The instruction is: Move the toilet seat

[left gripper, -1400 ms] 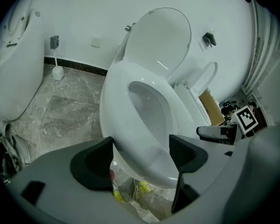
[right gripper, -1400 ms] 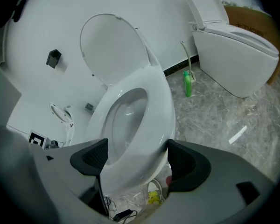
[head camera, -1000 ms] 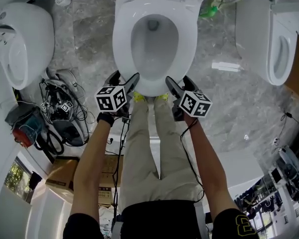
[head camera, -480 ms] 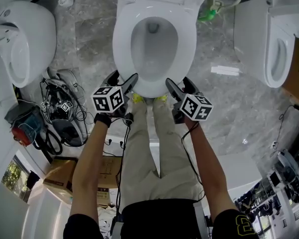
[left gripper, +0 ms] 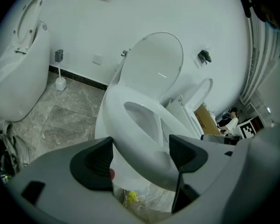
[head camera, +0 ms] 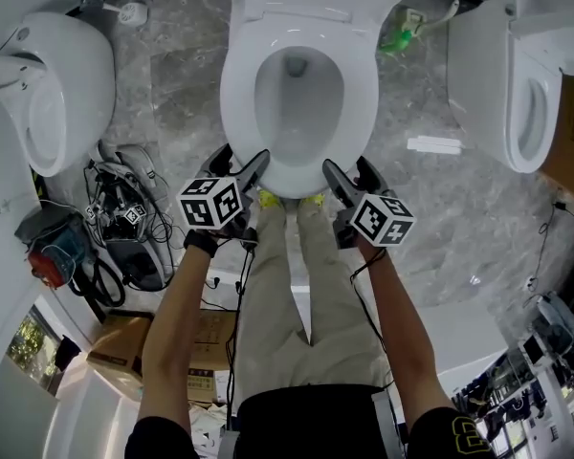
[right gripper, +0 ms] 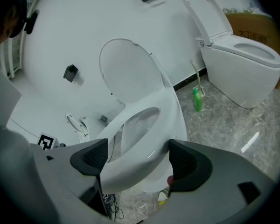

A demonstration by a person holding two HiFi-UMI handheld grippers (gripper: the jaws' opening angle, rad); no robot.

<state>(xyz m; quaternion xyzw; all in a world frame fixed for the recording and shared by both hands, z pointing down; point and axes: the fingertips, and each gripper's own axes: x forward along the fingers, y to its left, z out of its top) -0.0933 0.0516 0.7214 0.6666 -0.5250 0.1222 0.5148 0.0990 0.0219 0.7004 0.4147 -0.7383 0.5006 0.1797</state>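
The left gripper (head camera: pixel 241 159) and right gripper (head camera: pixel 349 168), jaws wide, each pinch the near rim of the seat (head camera: pixel 237 94). The lid (left gripper: pixel 154 64) stands upright at the far wall.

The toilet seat (head camera: pixel 362 98) lies between left toilet (head camera: pixel 53 94) and right toilet (head camera: pixel 517 94).

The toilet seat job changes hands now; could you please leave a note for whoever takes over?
Left gripper: shut on the seat at its front rim.
Right gripper: shut on the same rim, alongside.
Things: the seat's front is tilted up off the bowl; the lid stands upright behind.
Done: seat gripped and partly raised.
Left: probably swing it up to the lid, then release both.
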